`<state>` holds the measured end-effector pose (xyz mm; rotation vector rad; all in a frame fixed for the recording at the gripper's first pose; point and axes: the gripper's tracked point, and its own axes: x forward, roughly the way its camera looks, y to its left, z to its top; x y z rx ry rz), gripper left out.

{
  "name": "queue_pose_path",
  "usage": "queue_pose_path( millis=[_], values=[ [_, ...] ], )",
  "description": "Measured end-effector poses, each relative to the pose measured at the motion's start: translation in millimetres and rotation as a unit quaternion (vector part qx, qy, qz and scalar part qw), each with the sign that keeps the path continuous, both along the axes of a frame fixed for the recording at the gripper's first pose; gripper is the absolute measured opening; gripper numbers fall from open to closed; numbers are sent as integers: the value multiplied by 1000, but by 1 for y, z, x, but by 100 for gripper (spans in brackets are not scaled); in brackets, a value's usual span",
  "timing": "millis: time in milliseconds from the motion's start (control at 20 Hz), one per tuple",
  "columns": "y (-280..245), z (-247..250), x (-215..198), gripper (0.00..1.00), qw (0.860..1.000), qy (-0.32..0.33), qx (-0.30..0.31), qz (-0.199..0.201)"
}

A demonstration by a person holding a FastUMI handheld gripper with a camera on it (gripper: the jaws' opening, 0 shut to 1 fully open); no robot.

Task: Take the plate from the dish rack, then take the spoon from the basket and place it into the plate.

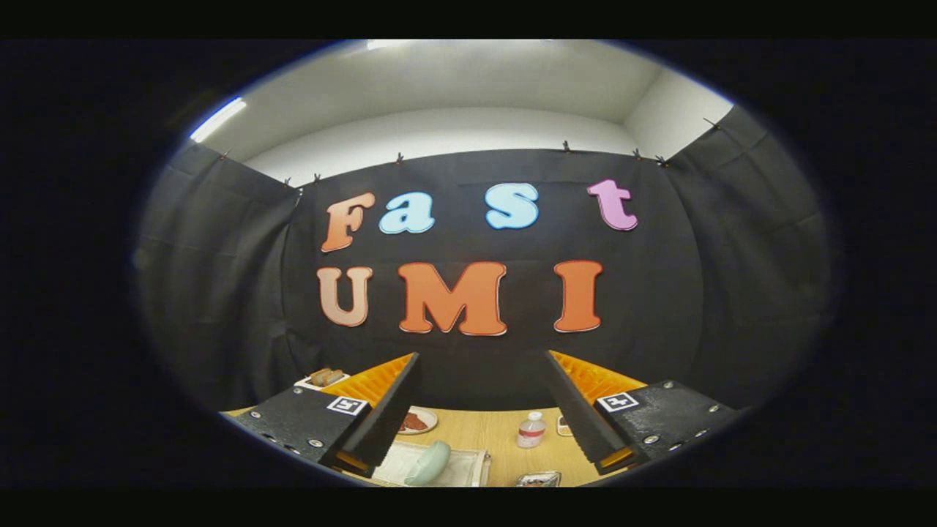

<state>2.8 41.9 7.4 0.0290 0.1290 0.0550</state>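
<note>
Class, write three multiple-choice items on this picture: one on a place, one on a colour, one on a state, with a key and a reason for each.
1. Where does the bottle stand?
A. on the table, beyond the fingers
B. on the green plate
C. between the fingertips

2. What colour is the plate in the rack?
A. red
B. pale green
C. black

3. How is the gripper?
A. shut on the plate
B. shut on nothing
C. open, holding nothing

Key: 1 A, it stands on the wood, apart from both fingers. 2 B, its rim is pale green. 3 C, a wide gap lies between the fingers, with nothing in it.
</note>
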Motion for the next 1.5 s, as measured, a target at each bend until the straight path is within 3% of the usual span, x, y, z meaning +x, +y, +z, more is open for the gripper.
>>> queue_pose_path(
  millis=[350,850,1250,1500],
  values=[
    [16,-60,3,98,992,121,18,23],
    [50,-159,-9,98,952,298,10,69],
    [68,-241,-24,97,892,446,-5,80],
    [77,-280,-34,89,854,513,-18,82]
  ],
)
